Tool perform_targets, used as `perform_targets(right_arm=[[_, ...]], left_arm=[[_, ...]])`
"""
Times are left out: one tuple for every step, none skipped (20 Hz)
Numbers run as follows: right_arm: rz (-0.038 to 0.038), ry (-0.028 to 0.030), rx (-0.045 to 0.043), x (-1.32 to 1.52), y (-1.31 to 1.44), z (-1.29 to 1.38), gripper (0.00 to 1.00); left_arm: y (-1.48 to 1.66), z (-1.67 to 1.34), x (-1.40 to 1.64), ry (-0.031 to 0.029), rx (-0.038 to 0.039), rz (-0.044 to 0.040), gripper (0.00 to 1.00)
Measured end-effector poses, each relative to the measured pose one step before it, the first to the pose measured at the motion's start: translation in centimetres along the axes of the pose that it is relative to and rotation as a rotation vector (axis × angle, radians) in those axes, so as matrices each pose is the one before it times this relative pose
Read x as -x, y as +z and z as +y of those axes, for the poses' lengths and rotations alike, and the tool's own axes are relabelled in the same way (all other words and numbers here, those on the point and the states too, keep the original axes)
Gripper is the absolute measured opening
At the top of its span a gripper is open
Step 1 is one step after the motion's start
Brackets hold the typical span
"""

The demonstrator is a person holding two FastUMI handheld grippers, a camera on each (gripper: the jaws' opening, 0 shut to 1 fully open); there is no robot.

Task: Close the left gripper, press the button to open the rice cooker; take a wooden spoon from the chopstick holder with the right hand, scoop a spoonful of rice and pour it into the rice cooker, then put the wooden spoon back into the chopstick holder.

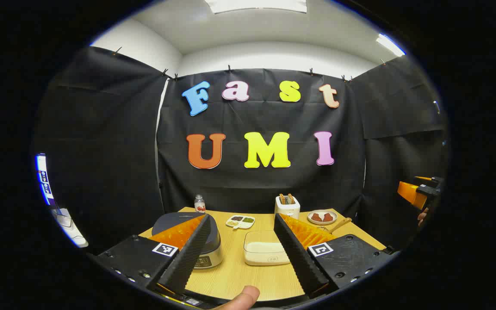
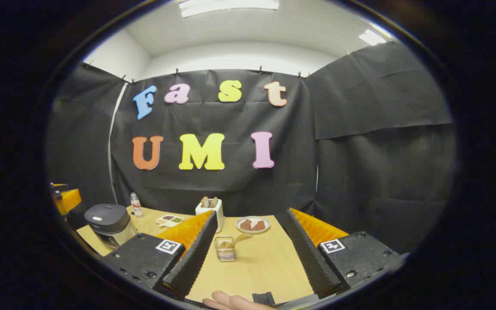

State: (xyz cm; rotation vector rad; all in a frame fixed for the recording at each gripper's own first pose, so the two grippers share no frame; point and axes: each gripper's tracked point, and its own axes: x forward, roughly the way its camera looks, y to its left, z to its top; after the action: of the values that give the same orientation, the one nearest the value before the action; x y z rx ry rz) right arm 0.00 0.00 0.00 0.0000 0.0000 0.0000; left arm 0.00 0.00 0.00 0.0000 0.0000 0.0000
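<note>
Beside the rice cooker [image 1: 207, 254], whose lid was down, sat the rice tub [image 1: 264, 252]. My left gripper [image 1: 241, 247] hovered spread above both, grasping nothing. My right gripper [image 2: 252, 249] was likewise released, with the chopstick holder [image 2: 225, 249] just ahead, well right of the cooker. I judged the wooden spoon [image 2: 239, 239] light, stiff and smooth, best pinched mid-handle. The right gripper view gave me the holder clearly; the left gripper view gave me the tub.

On the table [image 1: 230, 275], the rice cooker [image 1: 196, 241] is sitting left of the rice box [image 1: 264, 253]; the toaster [image 1: 287, 206] is standing behind.
</note>
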Motion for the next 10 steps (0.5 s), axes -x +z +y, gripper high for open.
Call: perform_targets(right_arm=[[-0.00085,-0.00203,0.00213,-0.121,0.019,-0.060,1.00],[-0.00208,-0.00066,0.00286,-0.070,0.017,-0.003,0.98],[0.00052,-0.00040,0.00278,-0.139,-0.105,0.000,1.00],[0.00040,-0.00104,0.00012,0.053,-0.076,0.021,0.98],[-0.00221,0.00125,-0.00074,-0.002,0.009,0.073,1.00],[-0.00836,0.00630,-0.00334,0.073,0.089,0.277,1.00],[-0.01545,0.00571,-0.00669,0.062,0.378,0.197,1.00],[-0.00995,-0.00240,-0.00303,-0.101,0.086,-0.109,1.00],[-0.00075,-0.00774,-0.00015,-0.022,-0.103,-0.219,1.00],[-0.00020,-0.00177,-0.00055,0.003,-0.063,0.028,0.98]], left_arm=[[-0.208,0.265,0.027,0.00157,0.00491,0.00006,0.94],[-0.071,0.295,0.034,0.00332,0.00496,0.00019,0.95],[-0.028,0.241,0.056,0.00220,0.00538,-0.00128,0.94],[-0.128,0.130,0.025,-0.00059,0.00595,-0.00234,0.95],[-0.039,0.136,-0.049,0.00010,0.00675,-0.00203,0.95],[0.022,0.274,0.068,-0.00254,0.00687,-0.00436,0.95],[0.079,-0.025,-0.022,-0.00695,0.00761,-0.00455,0.95],[-0.126,0.111,-0.093,-0.00612,0.00887,0.00093,0.94],[-0.157,0.038,-0.018,-0.00572,0.00114,0.00442,0.94],[-0.083,0.075,0.044,-0.00201,-0.00580,-0.00083,0.94]])
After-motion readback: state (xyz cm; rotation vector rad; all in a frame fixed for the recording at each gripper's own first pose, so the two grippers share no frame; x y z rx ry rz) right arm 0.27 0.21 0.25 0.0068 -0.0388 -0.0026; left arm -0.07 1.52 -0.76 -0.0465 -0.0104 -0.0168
